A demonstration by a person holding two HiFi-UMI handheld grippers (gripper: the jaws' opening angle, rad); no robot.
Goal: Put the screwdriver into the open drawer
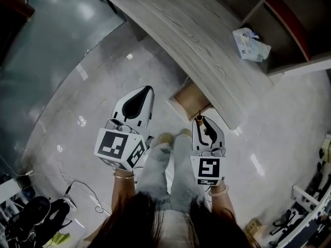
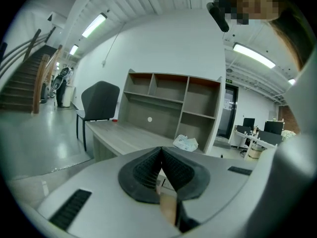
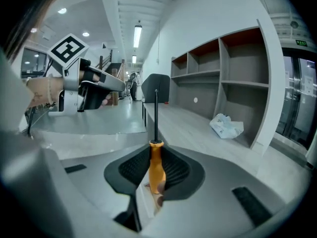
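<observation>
The head camera sits high above the person's hair and looks almost straight down at the pale shiny floor (image 1: 62, 133). The grey wood-grain desk top (image 1: 207, 40) lies far below it, toward 1 o'clock. The left gripper (image 1: 146, 90) and right gripper (image 1: 200, 120) are much nearer to it.

Each gripper camera rides just behind its own jaws, very close to them. Both look forward over the desk at the grey open shelf unit (image 2: 171, 105). The orange-handled screwdriver (image 3: 155, 167) is right in front of the right one's lens.

All three views share the desk and the crumpled white plastic bag (image 1: 251, 44). The right gripper view also catches the left gripper at 9 o'clock.
</observation>
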